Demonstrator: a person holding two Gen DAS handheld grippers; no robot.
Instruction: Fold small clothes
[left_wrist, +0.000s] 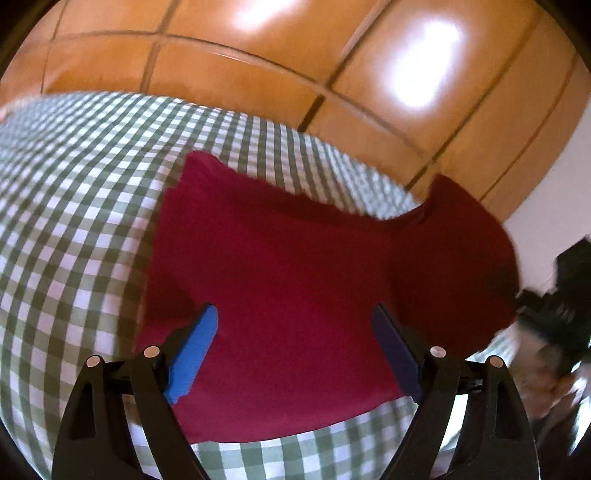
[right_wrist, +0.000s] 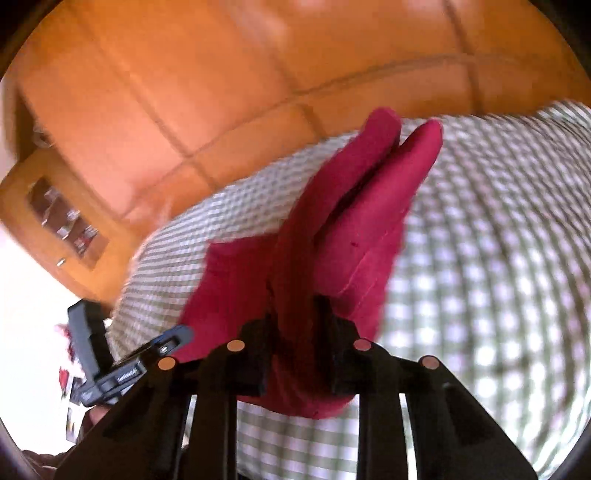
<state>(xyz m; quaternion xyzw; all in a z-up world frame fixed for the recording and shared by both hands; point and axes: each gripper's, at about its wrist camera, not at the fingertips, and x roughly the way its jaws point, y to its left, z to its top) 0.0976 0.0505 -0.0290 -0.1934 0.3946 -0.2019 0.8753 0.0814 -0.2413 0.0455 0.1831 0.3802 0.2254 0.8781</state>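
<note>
A dark red garment (left_wrist: 288, 258) lies on a green-and-white checked cloth (left_wrist: 74, 221). My left gripper (left_wrist: 295, 310) hovers over its near part, jaws wide open, with nothing pinched between the blue pads (left_wrist: 194, 350). The garment's right side (left_wrist: 461, 240) is pulled up off the cloth toward the right gripper's black body (left_wrist: 554, 314) at the frame's edge. In the right wrist view my right gripper (right_wrist: 297, 306) is shut on a bunched fold of the red garment (right_wrist: 354, 206), which hangs from the jaws in long folds above the checked cloth (right_wrist: 480, 258).
Glossy orange wooden panels (left_wrist: 258, 55) rise behind the checked surface. A small wooden cabinet with a glass door (right_wrist: 62, 221) stands to the left in the right wrist view. A white wall (left_wrist: 546, 221) shows at the right. The picture is motion-blurred.
</note>
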